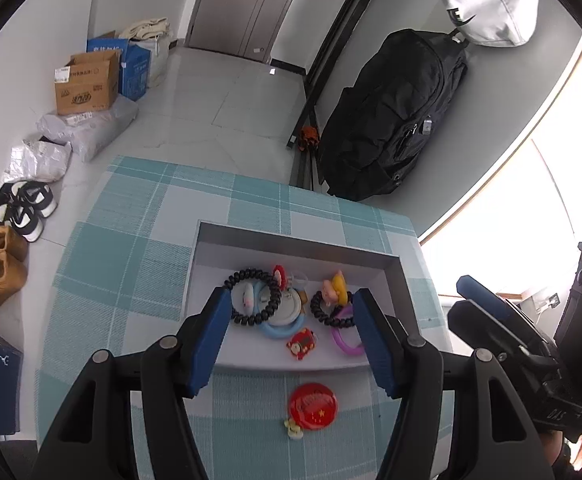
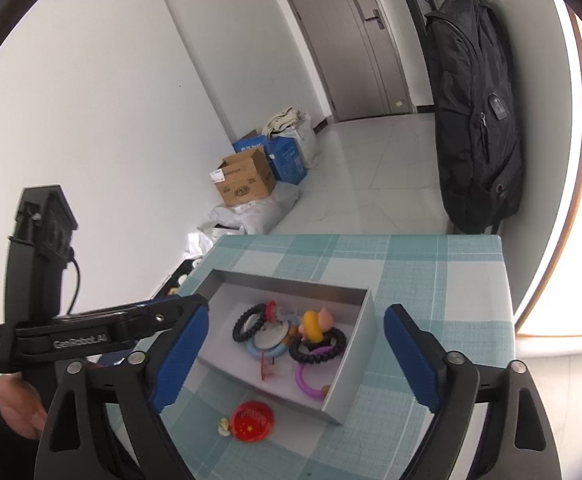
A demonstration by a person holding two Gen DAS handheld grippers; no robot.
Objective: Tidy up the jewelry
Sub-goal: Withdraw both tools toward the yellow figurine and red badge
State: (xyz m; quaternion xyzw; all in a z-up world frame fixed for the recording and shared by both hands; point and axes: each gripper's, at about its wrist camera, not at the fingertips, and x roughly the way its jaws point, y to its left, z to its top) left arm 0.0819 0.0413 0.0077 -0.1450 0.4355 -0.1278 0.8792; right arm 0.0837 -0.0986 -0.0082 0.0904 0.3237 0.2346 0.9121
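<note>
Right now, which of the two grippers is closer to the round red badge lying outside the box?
Left, I think. The left gripper hangs open right above the red badge. The right gripper, also open, sits off to its right and farther back.

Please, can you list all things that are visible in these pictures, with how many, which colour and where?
tray: 1, grey, on tablecloth
tablecloth: 1, teal-white plaid
spiral hair ties: 2, black, in tray
ring: 1, light blue, in tray
purple ring: 1, in tray
red badge: 1, on tablecloth before tray
backpack: 1, black, hanging
cardboard box: 1, brown, floor
left gripper: open
right gripper: open
</note>
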